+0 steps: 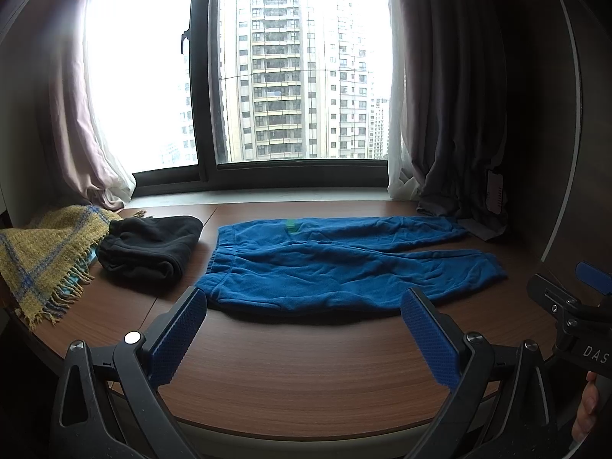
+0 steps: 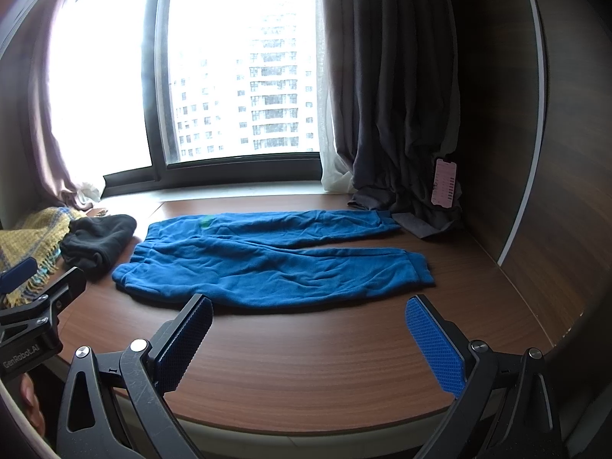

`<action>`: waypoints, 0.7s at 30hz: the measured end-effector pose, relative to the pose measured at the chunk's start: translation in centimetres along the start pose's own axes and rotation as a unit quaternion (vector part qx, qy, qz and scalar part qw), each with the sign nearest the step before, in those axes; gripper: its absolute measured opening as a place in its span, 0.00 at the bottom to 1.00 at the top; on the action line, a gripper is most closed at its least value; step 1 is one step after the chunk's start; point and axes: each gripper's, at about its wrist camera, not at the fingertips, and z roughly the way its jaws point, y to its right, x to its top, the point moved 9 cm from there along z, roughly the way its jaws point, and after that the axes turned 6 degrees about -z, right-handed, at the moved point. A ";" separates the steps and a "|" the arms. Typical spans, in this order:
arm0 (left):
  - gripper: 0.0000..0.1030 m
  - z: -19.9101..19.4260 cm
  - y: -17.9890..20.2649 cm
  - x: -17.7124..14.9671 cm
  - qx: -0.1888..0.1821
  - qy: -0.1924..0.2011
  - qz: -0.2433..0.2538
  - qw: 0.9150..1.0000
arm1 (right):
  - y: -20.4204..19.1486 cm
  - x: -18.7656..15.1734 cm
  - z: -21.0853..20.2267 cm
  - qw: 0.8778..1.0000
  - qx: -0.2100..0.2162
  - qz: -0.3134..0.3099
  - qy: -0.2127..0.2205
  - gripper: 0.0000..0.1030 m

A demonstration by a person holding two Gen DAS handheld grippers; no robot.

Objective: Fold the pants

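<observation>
Faintly, "GenRobot.AI" marks the left gripper (image 2: 23, 279) beside blue pants (image 2: 267, 264).

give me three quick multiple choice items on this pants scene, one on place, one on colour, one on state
1. Where does the folded black garment lie relative to the blue pants?
A. at the waistband end
B. at the cuff end
C. on top of them

2. What colour is the fringed blanket?
A. red
B. yellow with blue stripes
C. plain white

3. How are the left tool and right tool?
A. both shut on the pants
B. one open, one shut
C. both open and holding nothing

Answers:
1. A, since the black garment sits just past the waistband.
2. B, its weave is yellow with blue lines.
3. C, each tool's pads stand wide apart over bare wooden table.
</observation>
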 end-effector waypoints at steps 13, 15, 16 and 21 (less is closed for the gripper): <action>1.00 0.3 0.0 0.0 0.004 0.001 0.004 1.000 | -0.3 0.1 0.2 1.000 0.002 -0.003 -0.003 0.99; 1.00 0.7 -0.2 -0.3 0.015 0.002 0.011 1.000 | -0.4 -0.1 0.5 1.000 0.003 -0.003 -0.005 0.99; 1.00 1.1 -0.3 -0.4 0.020 0.001 0.018 1.000 | -0.5 -0.2 0.8 1.000 0.003 -0.003 -0.007 0.99; 1.00 2.4 -1.8 -1.2 0.052 0.005 0.056 0.997 | -1.5 -1.7 3.5 0.999 0.010 -0.015 -0.028 0.99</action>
